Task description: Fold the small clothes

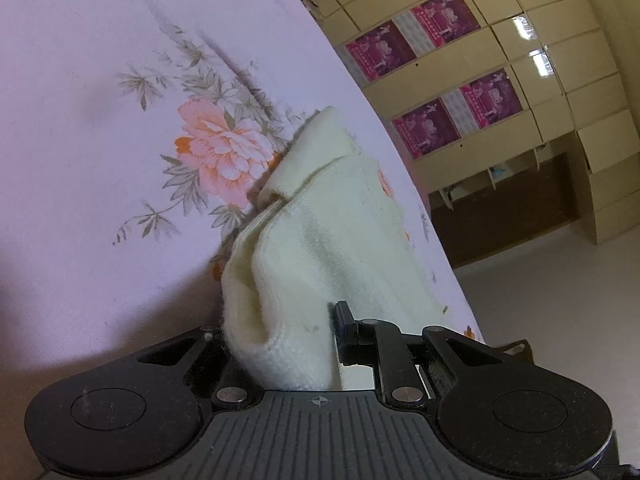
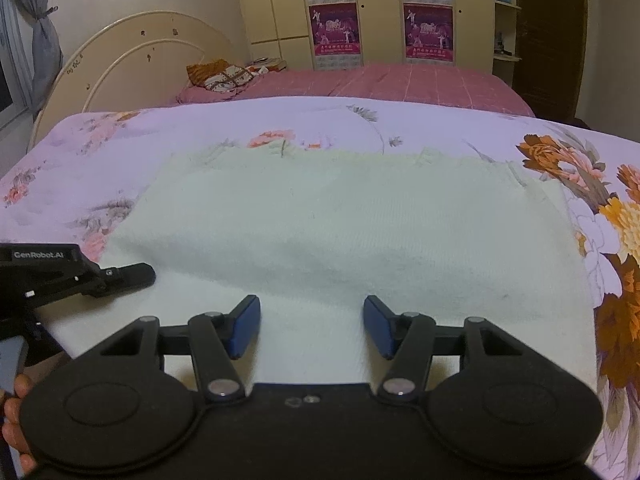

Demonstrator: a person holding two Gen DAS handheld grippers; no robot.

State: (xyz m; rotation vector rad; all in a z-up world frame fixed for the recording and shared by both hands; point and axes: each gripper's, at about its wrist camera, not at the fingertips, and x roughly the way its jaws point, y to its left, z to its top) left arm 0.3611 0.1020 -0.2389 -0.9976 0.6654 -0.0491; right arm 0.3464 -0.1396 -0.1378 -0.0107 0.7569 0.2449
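A: Any writing you can read?

B: One label. "GenRobot.AI" in pale letters on the body of the left gripper (image 2: pixel 132 274), seen at the left edge of the right wrist view. The posters (image 2: pixel 428 32) on the wardrobe (image 2: pixel 276 4) carry lines of text, but too small to read.

A: How do the left fingers stand?

B: Nearly together, pinched on the cloth (image 1: pixel 320 248). In the left wrist view, only the right finger (image 1: pixel 345 330) shows; the other is hidden behind the bunched cream fabric, which rises up from between them in a loose fold.

A: And the right gripper (image 2: pixel 312 326)?

B: Its blue pads (image 2: pixel 244 326) stand about halfway apart, both plain to see, low over the near part of the cloth. Nothing is pinched between them. Whether the tips touch the fabric, I cannot tell.

A: Where is the cloth, then?

B: Spread across the floral sheet (image 2: pixel 100 148), a pale rectangle running wide from left to right in the right wrist view, with its near left corner at the left gripper. In the left wrist view, the lifted part stands beside a pink printed flower (image 1: pixel 224 148).

A: Anything of the person?

B: Fingers (image 2: pixel 14 412) at the lower left edge, behind the right gripper's body.
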